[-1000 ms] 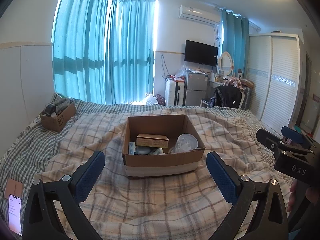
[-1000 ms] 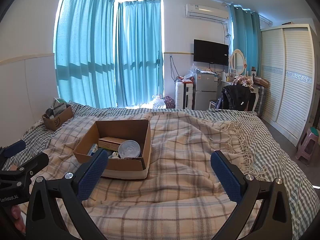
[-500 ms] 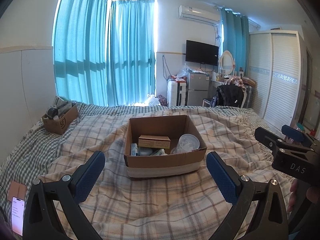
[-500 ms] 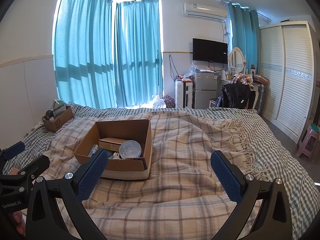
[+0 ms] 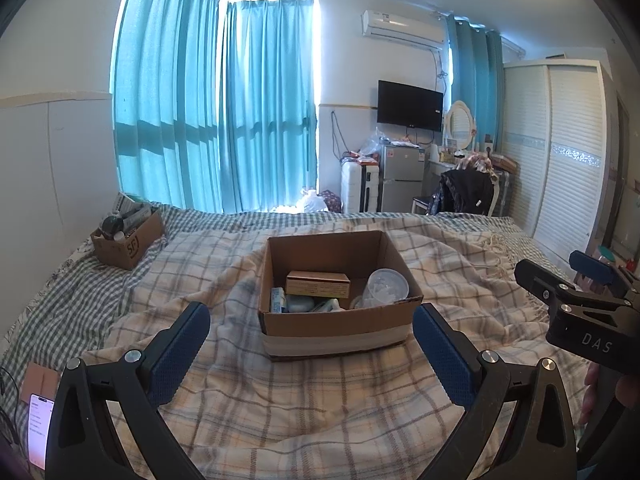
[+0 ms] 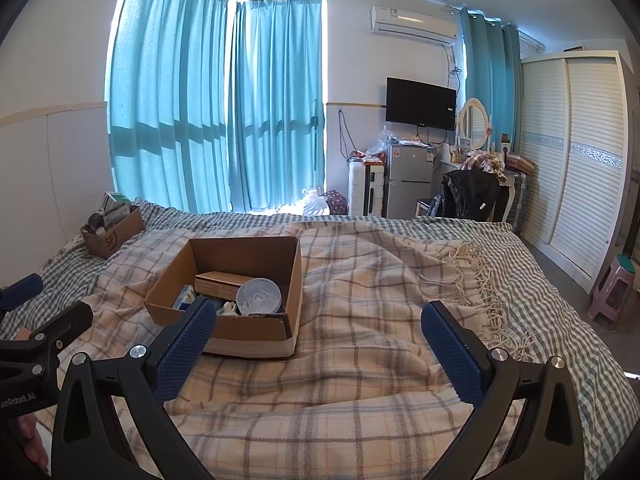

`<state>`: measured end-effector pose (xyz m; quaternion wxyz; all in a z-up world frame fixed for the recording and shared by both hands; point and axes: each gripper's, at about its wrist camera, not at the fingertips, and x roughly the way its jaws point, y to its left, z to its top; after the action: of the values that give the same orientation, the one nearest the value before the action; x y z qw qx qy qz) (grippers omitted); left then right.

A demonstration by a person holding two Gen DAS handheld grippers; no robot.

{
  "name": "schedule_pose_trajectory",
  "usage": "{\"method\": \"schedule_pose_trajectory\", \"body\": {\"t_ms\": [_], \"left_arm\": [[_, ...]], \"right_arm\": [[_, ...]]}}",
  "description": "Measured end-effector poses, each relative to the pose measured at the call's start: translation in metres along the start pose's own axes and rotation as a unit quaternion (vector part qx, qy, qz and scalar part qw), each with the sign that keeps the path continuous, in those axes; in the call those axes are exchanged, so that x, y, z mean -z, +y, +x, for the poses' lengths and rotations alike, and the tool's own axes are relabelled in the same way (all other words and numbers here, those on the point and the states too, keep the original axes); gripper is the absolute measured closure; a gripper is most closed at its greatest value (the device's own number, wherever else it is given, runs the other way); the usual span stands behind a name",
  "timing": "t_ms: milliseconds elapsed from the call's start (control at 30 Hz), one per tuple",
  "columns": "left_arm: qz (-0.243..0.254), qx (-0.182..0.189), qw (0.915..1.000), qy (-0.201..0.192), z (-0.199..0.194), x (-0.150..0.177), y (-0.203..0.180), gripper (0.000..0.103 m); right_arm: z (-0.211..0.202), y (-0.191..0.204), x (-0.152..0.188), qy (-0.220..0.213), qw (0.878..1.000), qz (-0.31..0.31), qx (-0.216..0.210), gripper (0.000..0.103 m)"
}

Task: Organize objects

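1. At about 9 o'clock from the bed's middle, a small brown cardboard box printed "SF" (image 5: 128,240) sits near the wall on the green-checked bedsheet (image 5: 60,300), crammed with a dark round item and papers. I judge it a possible source or destination, but which one cannot be told.
2. The left gripper (image 5: 312,350) hovers low over the beige plaid blanket (image 5: 304,408) at 6 o'clock, its blue-padded fingers (image 5: 178,354) spread wide and holding nothing.
3. Dead ahead at 12 o'clock of that gripper, the open brown cardboard box with a white band round its base (image 5: 336,330) rests on the blanket. Inside lie a flat tan carton (image 5: 318,283), a clear round plastic tub (image 5: 386,286) and some pale packets at the left.
4. The right gripper (image 6: 318,350) also stands empty with its fingers (image 6: 452,356) parted; the box lies at its 10 o'clock.
5. Judgement: several items are already boxed and no loose objects show on the blanket, so either the sorting is largely done or the contents have yet to be taken out. Neither gripper is engaged yet.
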<state>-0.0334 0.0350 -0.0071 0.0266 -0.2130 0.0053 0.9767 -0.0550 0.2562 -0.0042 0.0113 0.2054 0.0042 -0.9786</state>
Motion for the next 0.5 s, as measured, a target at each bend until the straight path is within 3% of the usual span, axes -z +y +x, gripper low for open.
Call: {"method": "schedule_pose_trajectory", "body": {"t_ms": [300, 500], "left_arm": [[-0.002, -0.012, 0.9999, -0.011, -0.0032, -0.0013, 0.0018, 0.0], [-0.006, -0.005, 1.0, 0.003, 0.0014, 0.0015, 0.0031, 0.0]], "right_arm": [[-0.0004, 0.0014, -0.0002, 0.0, 1.0, -0.001, -0.002, 0.0], [0.001, 0.002, -0.0001, 0.003, 1.0, -0.001, -0.001, 0.0]]}}
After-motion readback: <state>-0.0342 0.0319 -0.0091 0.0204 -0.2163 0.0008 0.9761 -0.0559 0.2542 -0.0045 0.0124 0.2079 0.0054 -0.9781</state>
